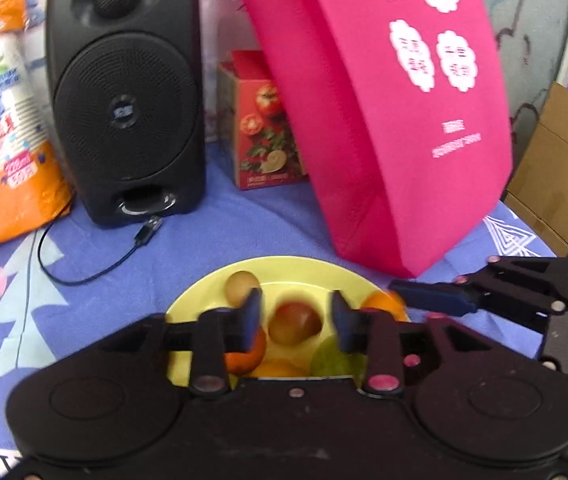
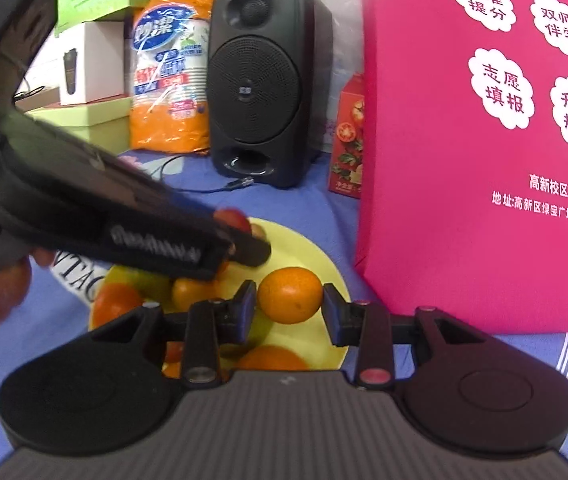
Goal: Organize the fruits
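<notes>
The left gripper (image 1: 295,322) hangs over a yellow plate (image 1: 284,270) of fruit on the blue cloth (image 1: 212,240), its jaws spread apart on either side of a reddish apple (image 1: 293,322) without touching it. The right gripper (image 2: 288,312) brackets an orange (image 2: 289,295) at the plate's right edge, one finger at its skin, the other a hair off, so a firm grip cannot be told. A pink bag (image 2: 479,140) stands just right of the plate, a black speaker (image 2: 262,84) behind.
</notes>
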{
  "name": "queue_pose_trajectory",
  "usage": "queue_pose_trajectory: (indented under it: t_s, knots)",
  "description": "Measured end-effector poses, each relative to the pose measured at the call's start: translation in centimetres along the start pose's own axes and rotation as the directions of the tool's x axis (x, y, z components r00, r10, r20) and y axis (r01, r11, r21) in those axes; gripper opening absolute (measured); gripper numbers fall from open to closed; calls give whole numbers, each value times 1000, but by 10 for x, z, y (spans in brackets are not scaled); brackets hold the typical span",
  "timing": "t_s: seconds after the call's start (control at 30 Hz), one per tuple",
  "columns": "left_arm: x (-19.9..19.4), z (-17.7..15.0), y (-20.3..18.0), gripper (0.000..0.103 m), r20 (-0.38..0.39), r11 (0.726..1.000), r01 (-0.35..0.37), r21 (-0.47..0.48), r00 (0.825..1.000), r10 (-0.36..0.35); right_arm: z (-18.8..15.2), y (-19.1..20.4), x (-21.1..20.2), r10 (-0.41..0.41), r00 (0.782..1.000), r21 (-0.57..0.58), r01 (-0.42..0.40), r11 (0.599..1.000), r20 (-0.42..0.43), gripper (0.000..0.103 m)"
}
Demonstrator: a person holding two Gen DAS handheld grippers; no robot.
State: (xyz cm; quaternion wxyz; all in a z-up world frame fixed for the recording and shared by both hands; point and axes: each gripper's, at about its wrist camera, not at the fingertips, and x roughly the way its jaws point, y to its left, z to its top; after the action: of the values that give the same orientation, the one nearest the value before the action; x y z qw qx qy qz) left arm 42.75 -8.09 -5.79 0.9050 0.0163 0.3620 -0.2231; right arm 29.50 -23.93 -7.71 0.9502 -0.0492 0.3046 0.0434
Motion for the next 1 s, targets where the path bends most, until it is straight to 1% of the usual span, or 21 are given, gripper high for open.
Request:
queue_pose_trajectory:
  t_s: [0.03,0.07,0.23,0.27,0.3,0.37,0.4,0.47,0.5,0.53,0.57,0.6,0.63,0.7,0.77,0.83,0.9,0.93,1.0]
  knots:
    - [-2,-1,2,72,9,1000,-6,-11,1000,6,0,1,0,-5,1000,-7,5,1000,1,42]
    - [-7,-3,4,78,23,1000,-14,-19,1000,15,-1,1,-2,-2,1000,-13,2,1000,4,43]
    - [-33,-10,18,78,67,998,-31,-59,997,35,-7,4,-18,1,1000,-28,0,1000,17,44]
    - [-41,-14,20,81,73,997,-37,-70,996,43,-10,4,-24,2,1000,-25,-2,1000,27,44]
    - [-48,-20,23,87,82,996,-44,-80,995,50,-13,5,-31,7,999,-19,-6,1000,38,45]
    - [-64,-31,25,93,97,993,-66,-100,992,76,-19,6,-45,14,998,-1,-14,1000,59,49]
    - [-72,-38,26,93,99,991,-82,-105,991,92,-23,8,-53,15,998,9,-15,1000,69,52]
    - [-88,-50,24,93,105,986,-114,-119,986,127,-30,11,-68,22,996,35,-25,999,84,53]
    - [-95,-55,24,98,108,983,-129,-131,984,144,-33,13,-77,22,995,53,-27,998,96,56]
    - [-103,-60,23,103,111,978,-147,-148,980,164,-37,15,-85,22,994,73,-30,997,108,61]
    - [-111,-66,23,103,116,971,-170,-169,975,191,-40,18,-95,23,992,93,-35,995,122,65]
    - [-119,-72,21,103,113,963,-197,-182,969,219,-42,20,-103,24,991,114,-39,993,135,73]
    - [-129,-77,19,103,108,956,-225,-187,963,248,-45,22,-114,18,989,136,-38,990,144,87]
    - [-145,-85,12,103,106,941,-285,-180,946,307,-49,28,-132,-10,987,169,-18,985,160,103]
    - [-162,-95,4,103,109,928,-339,-152,928,357,-52,33,-147,-46,988,216,13,976,149,103]
    - [-180,-107,-4,103,113,914,-384,-130,910,398,-54,38,-159,-82,992,269,53,962,97,103]
    - [-199,-122,-13,103,118,901,-415,-126,895,429,-58,47,-170,-125,991,292,106,950,45,103]
    - [-208,-129,-17,103,124,899,-421,-121,892,434,-59,54,-175,-157,988,290,146,946,16,103]
    - [-224,-143,-29,103,131,895,-433,-111,886,445,-61,67,-184,-227,973,272,232,934,-51,103]
